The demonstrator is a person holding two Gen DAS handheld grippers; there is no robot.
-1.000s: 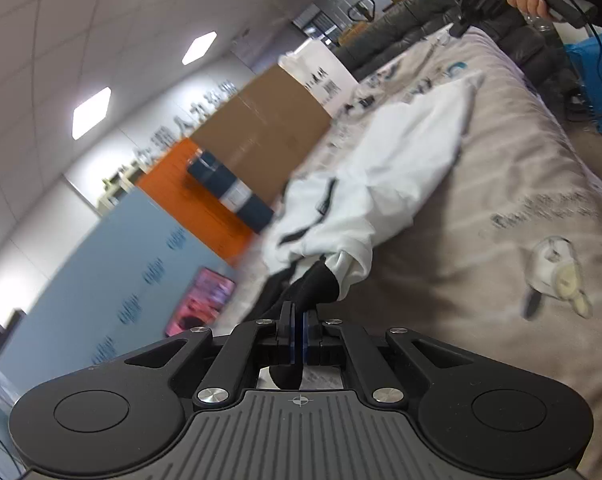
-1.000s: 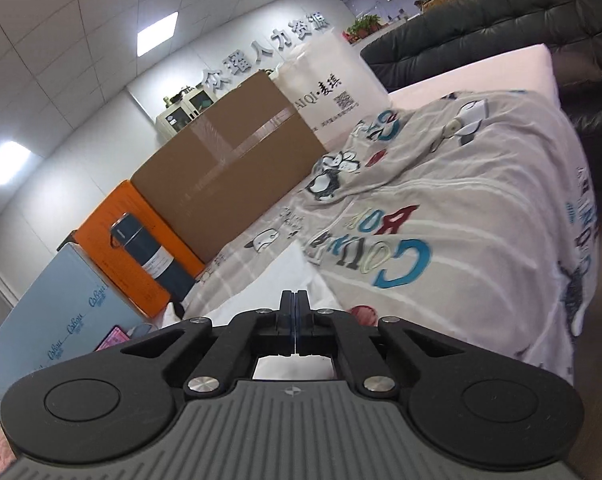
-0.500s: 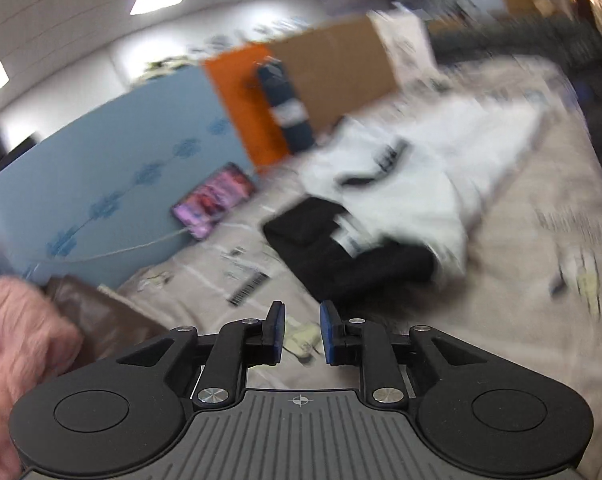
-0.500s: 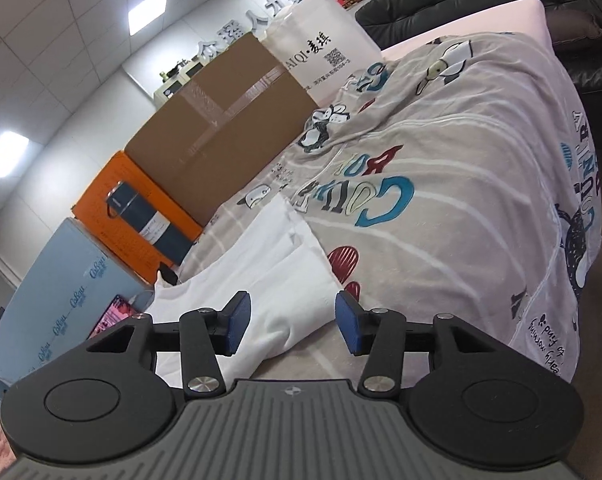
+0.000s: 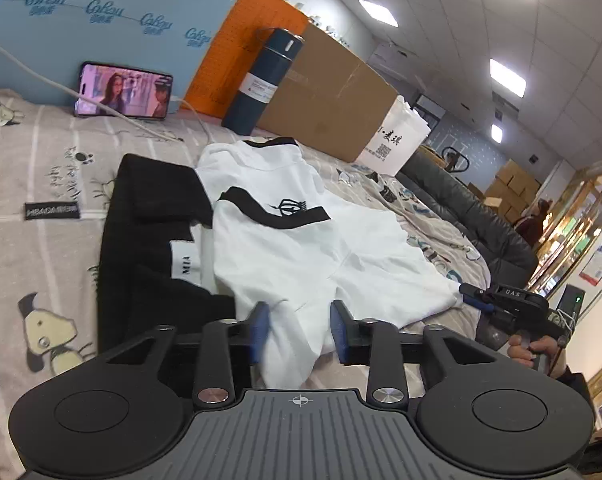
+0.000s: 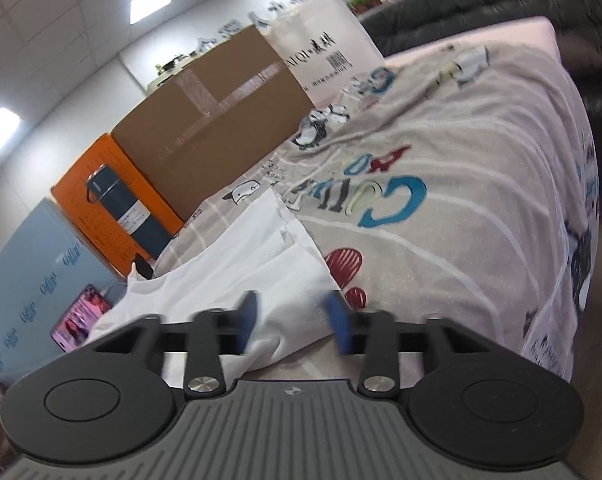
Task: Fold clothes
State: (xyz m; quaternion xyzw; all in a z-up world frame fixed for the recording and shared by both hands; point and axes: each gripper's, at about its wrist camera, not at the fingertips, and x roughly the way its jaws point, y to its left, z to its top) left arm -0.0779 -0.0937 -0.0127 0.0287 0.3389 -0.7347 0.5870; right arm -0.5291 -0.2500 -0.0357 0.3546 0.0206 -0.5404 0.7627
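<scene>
A white garment with black trim [image 5: 301, 248] lies spread on the printed bed sheet [image 5: 41, 184], its black sleeve part [image 5: 141, 240] to the left. My left gripper [image 5: 299, 332] is open, its jaws standing over the garment's near white edge. My right gripper [image 6: 291, 320] is open over the garment's white hem [image 6: 253, 272]; it also shows in the left wrist view [image 5: 477, 300], at the garment's right corner.
A phone [image 5: 123, 94] playing video, a dark blue flask [image 5: 261, 80], an orange box [image 5: 237, 52], a cardboard box [image 5: 333, 92] and a white bag [image 5: 401, 136] line the far side. A dark sofa [image 5: 473, 216] stands beyond the bed.
Both grippers opened and let go of the garment. The left gripper swung round from low at the sleeve to a view over the garment lying flat.
</scene>
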